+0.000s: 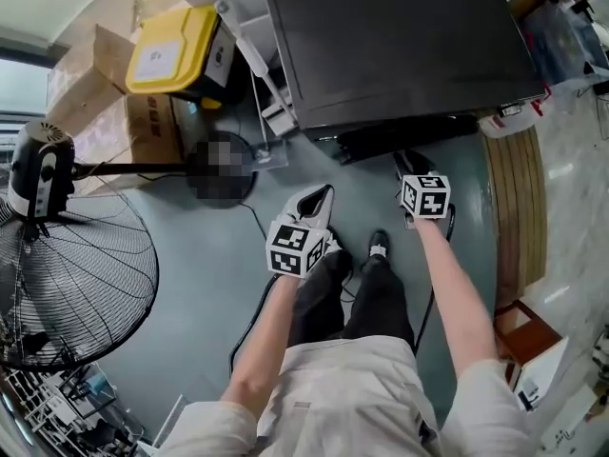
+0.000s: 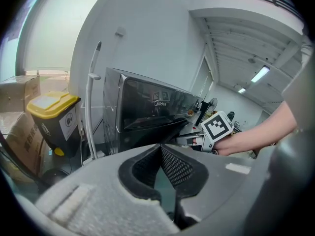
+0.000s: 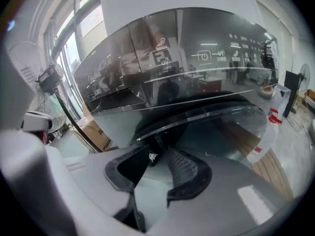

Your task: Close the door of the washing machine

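Observation:
The dark washing machine (image 1: 400, 46) stands at the top of the head view, its round glass door (image 1: 400, 139) swung open and jutting out low at the front. My right gripper (image 1: 407, 165) is at the door's edge. In the right gripper view its jaws (image 3: 156, 154) stand apart, with the door's dark rim (image 3: 211, 122) just past the fingertips; contact is unclear. My left gripper (image 1: 319, 203) hangs to the left, off the machine. Its pads (image 2: 160, 149) meet at the tips with nothing between them, pointing at the machine's front (image 2: 147, 107).
Left of the machine are a yellow-lidded bin (image 1: 176, 50), white pipes (image 1: 266, 84) and cardboard boxes (image 1: 90, 84). A large floor fan (image 1: 67, 274) fills the left. The person's shoes (image 1: 379, 246) stand in front of the door. A wooden strip (image 1: 519, 198) runs along the right.

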A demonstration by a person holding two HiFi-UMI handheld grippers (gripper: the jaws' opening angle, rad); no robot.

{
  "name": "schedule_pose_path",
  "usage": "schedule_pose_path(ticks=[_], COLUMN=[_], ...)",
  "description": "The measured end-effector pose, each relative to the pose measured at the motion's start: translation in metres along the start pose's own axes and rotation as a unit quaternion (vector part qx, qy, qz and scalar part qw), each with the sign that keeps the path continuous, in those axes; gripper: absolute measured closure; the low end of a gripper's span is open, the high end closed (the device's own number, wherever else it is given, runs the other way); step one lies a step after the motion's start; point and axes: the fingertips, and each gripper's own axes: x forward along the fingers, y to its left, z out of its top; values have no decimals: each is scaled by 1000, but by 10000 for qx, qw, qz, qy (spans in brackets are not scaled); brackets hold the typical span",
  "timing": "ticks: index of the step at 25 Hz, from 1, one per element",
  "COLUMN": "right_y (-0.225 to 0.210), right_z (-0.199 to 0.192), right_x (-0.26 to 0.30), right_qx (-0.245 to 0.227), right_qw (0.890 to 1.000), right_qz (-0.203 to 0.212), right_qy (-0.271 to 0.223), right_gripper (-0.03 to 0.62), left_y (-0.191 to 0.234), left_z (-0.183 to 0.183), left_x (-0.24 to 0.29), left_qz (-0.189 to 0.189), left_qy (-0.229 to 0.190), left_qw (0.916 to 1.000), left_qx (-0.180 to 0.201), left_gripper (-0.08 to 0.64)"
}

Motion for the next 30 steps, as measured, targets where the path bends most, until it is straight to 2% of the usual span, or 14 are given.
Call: schedule_pose_path(ticks=[3,6,9,13,23,27,30], right_y=[-3,-6,-10,-12,-13,-11,-12], right_z=[0,-1,-2,0,3,3,4], right_x=[-1,0,-2,-2,1,2,3], right_qx=[-223,-390,-532,-774,-805,-770,-843], right_qw=[9997,9991,9984,9966,9961,9963,9957], right_qz=[-19,-79,-25,50,38,-19,60], right_qy=[-63,-108,-165,-280,-346,-393,-382], right_gripper=[492,549,564,575,588,588,588], left_y=[1,-3,-10,-12,-14,-17,-19], left_z=[-2,-7,-12,-14,-2,-5,-3], left_x=[1,0,3,11,16,19,22], left_qz=[126,228,314,492,703,710,651], left_qy=[-44,-38,-55,-175,-426,-383,-457], left_qw=[9999,9997,9992,9977,9944,9941,9925], left_qx=[-43,-126,-244,-428,-669,-727,-925], left_gripper=[555,555,555,555,555,555,555])
